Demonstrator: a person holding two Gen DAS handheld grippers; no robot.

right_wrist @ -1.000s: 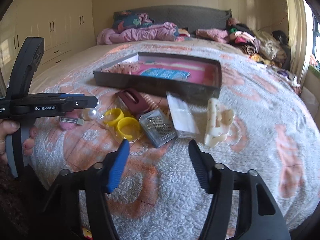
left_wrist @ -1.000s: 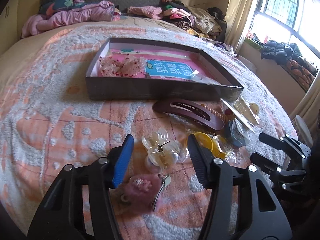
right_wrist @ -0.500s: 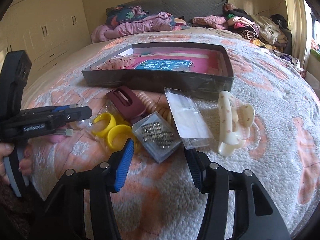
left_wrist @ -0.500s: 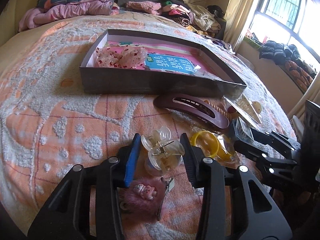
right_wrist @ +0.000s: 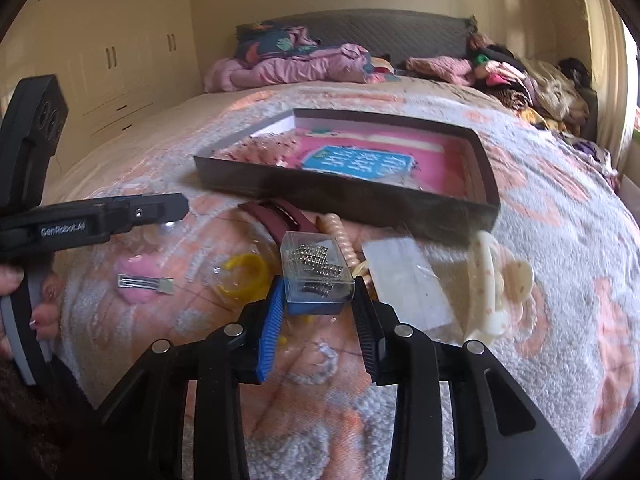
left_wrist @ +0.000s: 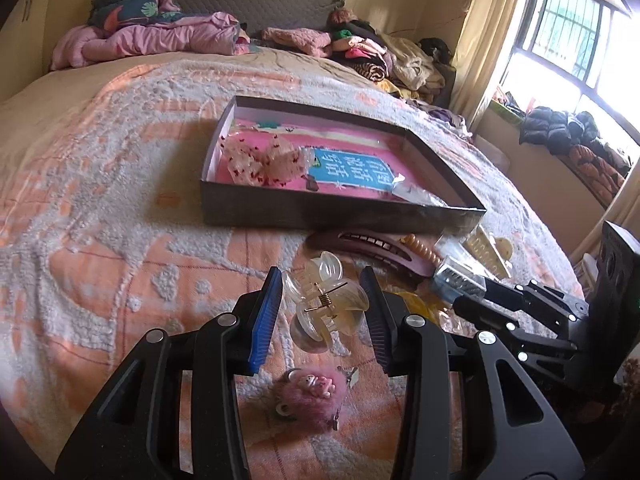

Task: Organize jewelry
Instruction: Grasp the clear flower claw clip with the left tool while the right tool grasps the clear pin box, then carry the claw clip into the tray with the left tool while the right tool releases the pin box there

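Note:
My left gripper (left_wrist: 322, 280) is shut on a clear flower-shaped hair claw (left_wrist: 324, 304) and holds it above the blanket. My right gripper (right_wrist: 318, 286) is shut on a small clear box of rhinestone clips (right_wrist: 316, 270). A dark shallow box (left_wrist: 340, 216) with a pink lining holds a spotted bow (left_wrist: 260, 160) and a blue card (left_wrist: 352, 172); it also shows in the right wrist view (right_wrist: 344, 196). A pink fuzzy clip (left_wrist: 310, 394) lies under my left gripper.
On the blanket lie a maroon hair clip (right_wrist: 280, 216), a yellow ring in a bag (right_wrist: 244, 276), a cream claw clip (right_wrist: 496, 280), a flat clear packet (right_wrist: 404, 280) and a coiled peach hair tie (right_wrist: 342, 240). Clothes are piled at the headboard (left_wrist: 360, 48).
Both grippers closed in: the left took hold of the clear hair claw and lifted it, the right closed on the small clear box.

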